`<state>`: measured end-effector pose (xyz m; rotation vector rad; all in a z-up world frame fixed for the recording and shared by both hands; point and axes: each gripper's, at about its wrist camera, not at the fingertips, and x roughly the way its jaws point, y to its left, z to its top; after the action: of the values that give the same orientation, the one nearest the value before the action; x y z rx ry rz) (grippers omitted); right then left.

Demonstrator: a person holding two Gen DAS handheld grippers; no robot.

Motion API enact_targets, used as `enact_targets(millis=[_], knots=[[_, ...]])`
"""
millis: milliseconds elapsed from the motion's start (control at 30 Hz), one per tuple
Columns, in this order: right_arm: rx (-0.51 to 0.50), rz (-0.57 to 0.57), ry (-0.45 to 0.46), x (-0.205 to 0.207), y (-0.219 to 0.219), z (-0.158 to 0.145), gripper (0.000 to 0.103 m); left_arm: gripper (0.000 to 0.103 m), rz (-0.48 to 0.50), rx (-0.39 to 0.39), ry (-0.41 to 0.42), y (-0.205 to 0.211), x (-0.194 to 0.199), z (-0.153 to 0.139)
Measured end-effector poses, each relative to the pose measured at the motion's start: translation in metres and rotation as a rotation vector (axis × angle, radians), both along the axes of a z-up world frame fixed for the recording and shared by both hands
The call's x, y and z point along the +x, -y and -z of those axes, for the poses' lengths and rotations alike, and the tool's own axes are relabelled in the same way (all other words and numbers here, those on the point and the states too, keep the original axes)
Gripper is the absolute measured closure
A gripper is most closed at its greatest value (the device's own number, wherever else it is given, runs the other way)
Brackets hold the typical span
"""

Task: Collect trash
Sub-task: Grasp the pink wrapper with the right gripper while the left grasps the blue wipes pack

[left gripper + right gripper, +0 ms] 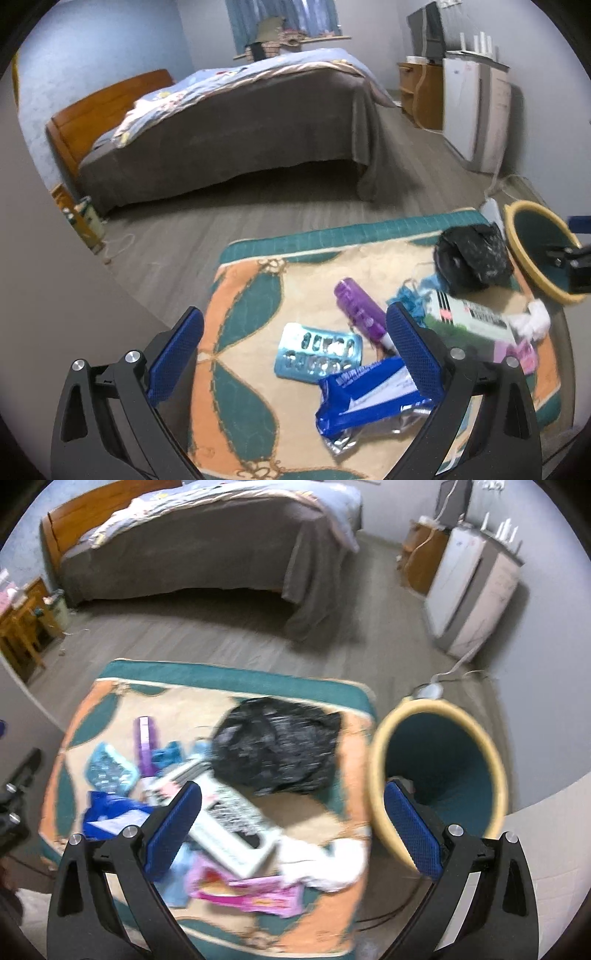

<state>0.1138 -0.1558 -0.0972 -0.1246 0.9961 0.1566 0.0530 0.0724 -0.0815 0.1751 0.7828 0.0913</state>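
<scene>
On the patterned rug point(251, 295), your left hand-held gripper point(295, 347) gaping wide, glossy purple tube point(360, 312) lying lengthwise away from you, crinkled blue foil wrapper point(365, 400), right hand-held gripper point(293, 827) spread wide too.

Trash crowds right half of rug point(229, 686): black bag point(277, 744), white box point(229, 827), pink wrapper point(251, 893) packed close. Left rug corner point(251, 373) bare. Bin point(439, 771) mouth open, unobstructed, just beside rug edge.

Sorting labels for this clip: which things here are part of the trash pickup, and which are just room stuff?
Job: blue wrapper, blister pack, purple tube, black plastic bag, white carton, pink packaging, white tissue, waste bin.

Lying about: bed, patterned mat, white cabinet.
</scene>
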Motion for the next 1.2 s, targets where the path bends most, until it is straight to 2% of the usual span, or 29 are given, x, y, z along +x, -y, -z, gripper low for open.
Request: enact_targets(millis=[167,367,500,600,800,1033,1100,1167,1200], knots=[[0.102,0.002,-0.040,-0.001,-0.008,0.010,0.006,0.005,0.071,-0.028,-0.028,-0.002,-0.011,0.017],[0.088,0.113,-0.044,-0.011,0.003,0.025,0.006,0.005,0.161,-0.064,-0.092,0.013,-0.019,0.042],[0.090,0.153,-0.012,-0.026,0.012,0.027,0.006,0.006,0.188,-0.098,-0.122,0.023,-0.022,0.050],[0.056,0.136,-0.009,-0.038,0.009,0.033,0.006,0.007,0.208,-0.084,-0.131,0.028,-0.023,0.051],[0.006,0.073,-0.095,-0.057,-0.009,0.065,0.015,0.007,0.178,-0.110,-0.136,0.018,-0.024,0.049],[-0.100,-0.066,-0.129,-0.071,-0.044,0.090,0.018,0.007,0.153,-0.117,-0.152,0.011,-0.023,0.051],[-0.137,-0.095,-0.131,-0.071,-0.050,0.095,0.024,0.007,0.155,-0.113,-0.158,0.011,-0.022,0.053],[-0.192,-0.117,-0.130,-0.069,-0.056,0.103,0.045,0.007,0.160,-0.111,-0.164,0.011,-0.021,0.055],[-0.209,-0.127,-0.131,-0.067,-0.057,0.105,0.052,0.007,0.166,-0.109,-0.169,0.013,-0.021,0.056]])
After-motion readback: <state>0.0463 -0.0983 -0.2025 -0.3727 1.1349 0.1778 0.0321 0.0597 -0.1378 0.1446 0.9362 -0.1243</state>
